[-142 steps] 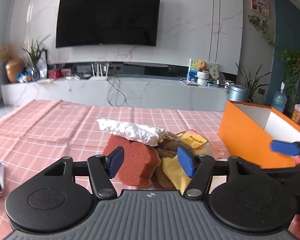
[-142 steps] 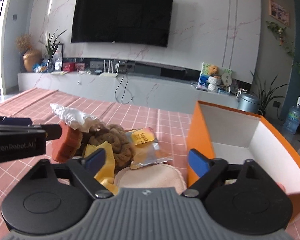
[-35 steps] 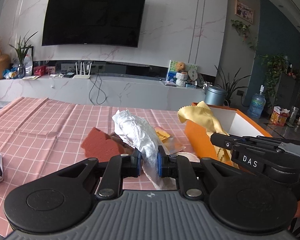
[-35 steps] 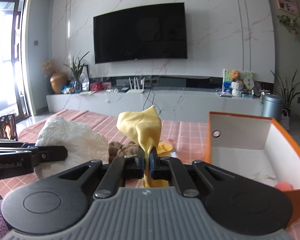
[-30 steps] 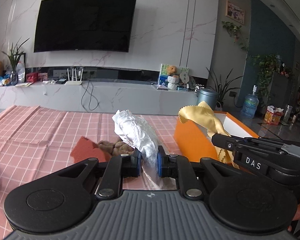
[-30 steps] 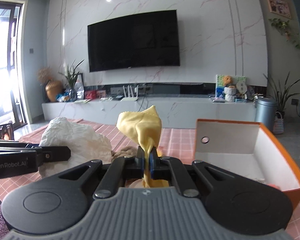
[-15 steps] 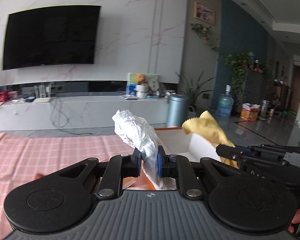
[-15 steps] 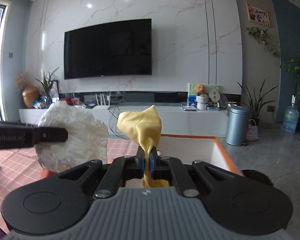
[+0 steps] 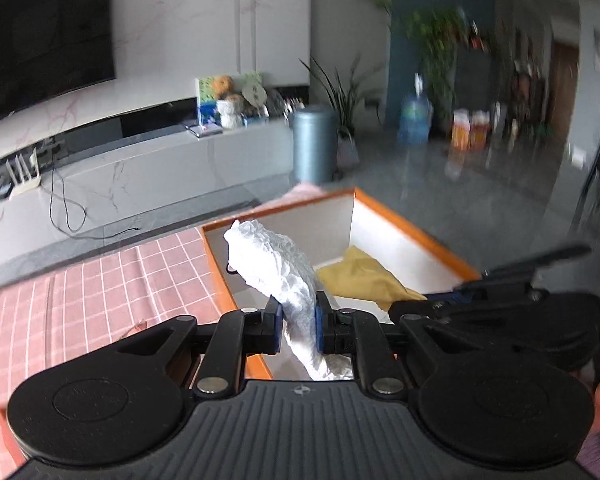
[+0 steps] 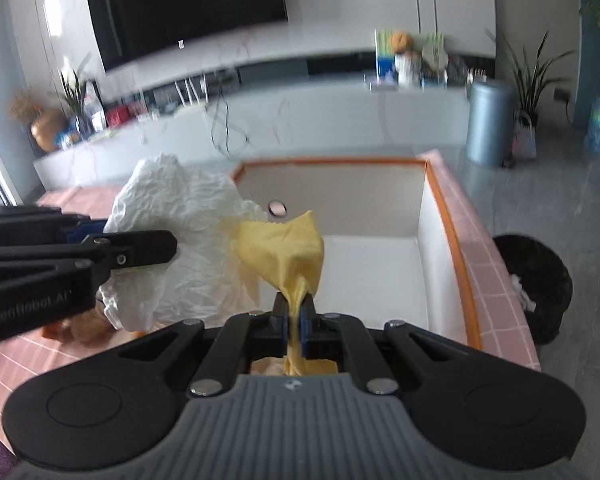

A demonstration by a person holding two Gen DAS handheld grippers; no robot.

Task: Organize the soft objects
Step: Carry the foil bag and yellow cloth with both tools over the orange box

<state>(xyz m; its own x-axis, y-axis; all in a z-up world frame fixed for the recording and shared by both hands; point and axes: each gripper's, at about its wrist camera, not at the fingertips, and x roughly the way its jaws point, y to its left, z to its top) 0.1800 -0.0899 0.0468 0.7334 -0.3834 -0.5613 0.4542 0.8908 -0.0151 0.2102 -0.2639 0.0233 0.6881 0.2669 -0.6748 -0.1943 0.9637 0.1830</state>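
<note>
A crumpled white paper towel (image 9: 276, 264) is clamped in the left gripper (image 9: 298, 322) and a yellow cloth (image 10: 288, 254) in the right gripper (image 10: 295, 318), both above the orange-rimmed white box (image 10: 446, 216) at the table's far edge; release remains.

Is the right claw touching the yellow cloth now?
Touching. The right wrist view shows the right claw shut on the yellow cloth: the fabric is pinched between both blue pads and bunches out above them, over the orange box.

My black claws (image 9: 298, 322) showing blue pads, white crinkled cloth (image 9: 276, 264), yellow cloth (image 10: 288, 252), orange box lining white (image 10: 448, 216), pink checked tablecloth (image 9: 100, 296).
</note>
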